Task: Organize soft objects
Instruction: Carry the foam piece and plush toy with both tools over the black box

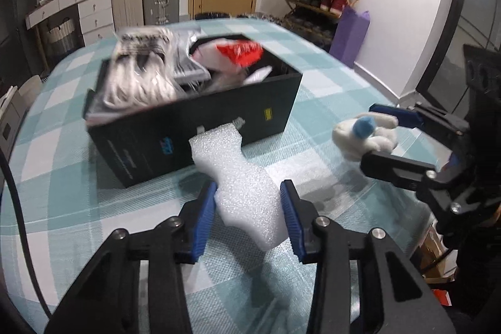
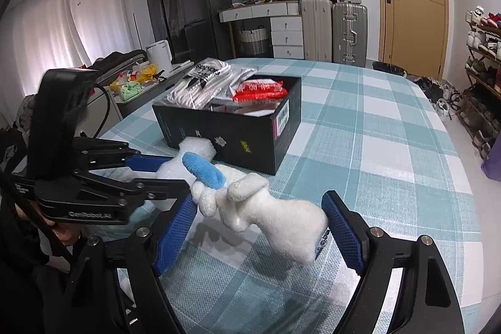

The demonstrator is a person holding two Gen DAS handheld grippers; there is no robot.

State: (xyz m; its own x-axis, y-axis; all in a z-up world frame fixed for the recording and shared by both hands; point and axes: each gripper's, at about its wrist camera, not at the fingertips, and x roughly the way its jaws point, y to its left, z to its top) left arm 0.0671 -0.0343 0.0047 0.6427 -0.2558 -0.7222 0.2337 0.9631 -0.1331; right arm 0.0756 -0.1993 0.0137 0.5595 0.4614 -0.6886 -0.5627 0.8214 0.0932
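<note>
With my left hand-held gripper (image 1: 249,216) clamping the foam piece (image 1: 241,177) and my right hand-held gripper (image 2: 260,229) gripping the plush toy (image 2: 266,208), both hang ready for the black box (image 1: 194,121).

The black frame of the left hand-held gripper (image 2: 253,146) carries the raised lettering "GenRobot.AI", readable in the right wrist view at the near left. A clear packet of white laces (image 2: 200,83) at the far left of the black cardboard box (image 2: 231,130) shows a black trefoil logo with what looks like "adidas". The red packet (image 2: 260,91), the white barcode label (image 2: 282,115) and the small yellow sticker (image 2: 245,146) on the box are too small to read.
</note>
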